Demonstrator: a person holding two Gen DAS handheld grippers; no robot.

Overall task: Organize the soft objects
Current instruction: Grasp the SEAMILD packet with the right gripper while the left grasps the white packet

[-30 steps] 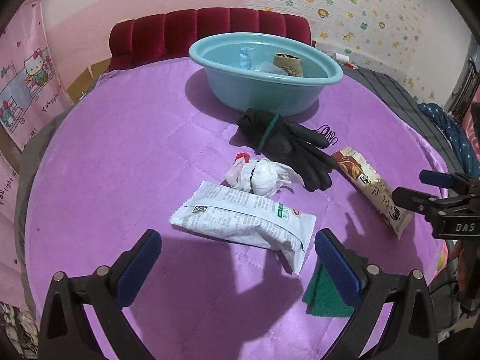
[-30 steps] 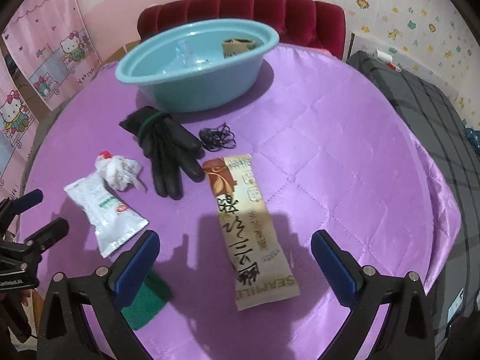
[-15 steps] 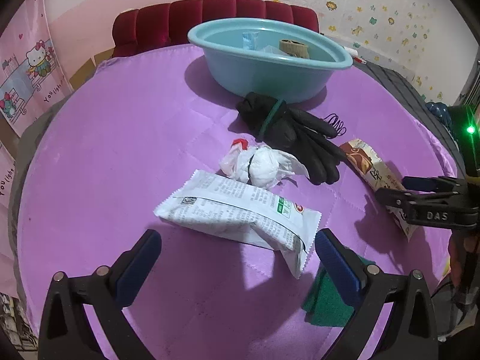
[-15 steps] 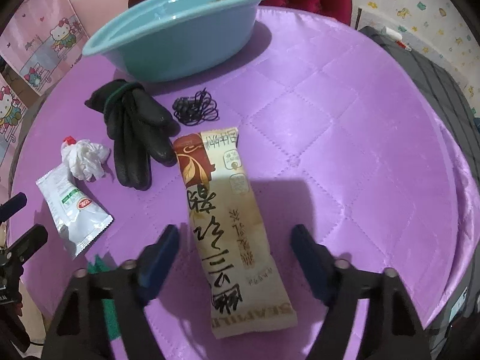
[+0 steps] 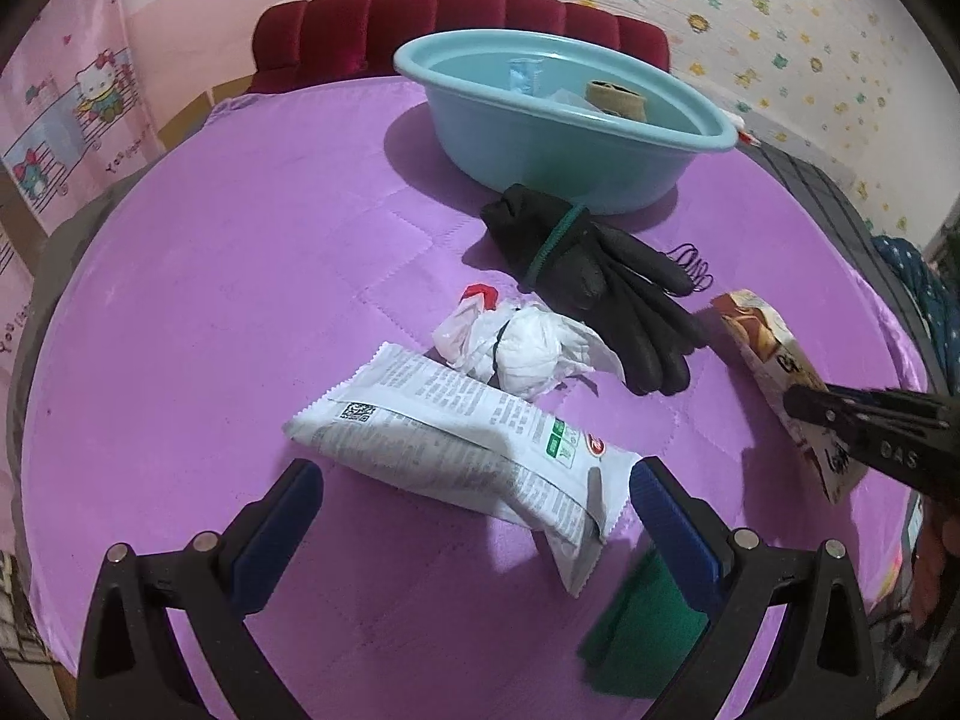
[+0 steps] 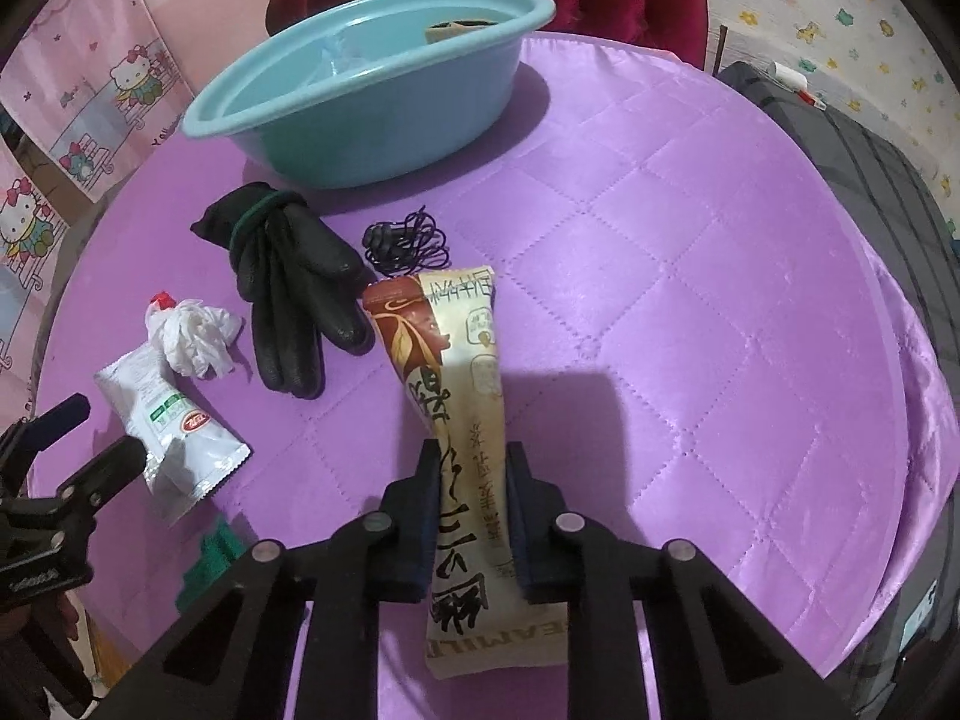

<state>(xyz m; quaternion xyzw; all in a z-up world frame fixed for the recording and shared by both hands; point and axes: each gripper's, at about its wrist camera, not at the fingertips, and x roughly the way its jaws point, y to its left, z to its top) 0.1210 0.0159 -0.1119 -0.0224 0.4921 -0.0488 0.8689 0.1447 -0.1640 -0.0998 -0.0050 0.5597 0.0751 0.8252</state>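
Observation:
My right gripper [image 6: 468,468] is shut on a long beige and brown snack packet [image 6: 456,360], pinching its near half on the purple table [image 6: 690,300]; the packet also shows in the left wrist view [image 5: 774,360]. My left gripper [image 5: 474,498] is open, its pads either side of a white snack packet [image 5: 456,438] lying flat. Beyond lie a crumpled white plastic bag [image 5: 528,348], black gloves [image 5: 600,288] and a black hair tie bundle [image 6: 408,243]. A teal basin [image 6: 360,102] stands at the back with a few items inside.
A green cloth [image 5: 642,630] lies near the table's front edge under my left gripper's right finger. A red padded chair back [image 5: 456,18] stands behind the basin. A grey bed [image 6: 888,180] lies to the right of the table.
My right gripper has moved in over the beige packet and closed on it. My left gripper has moved closer to the white packet and stays open.

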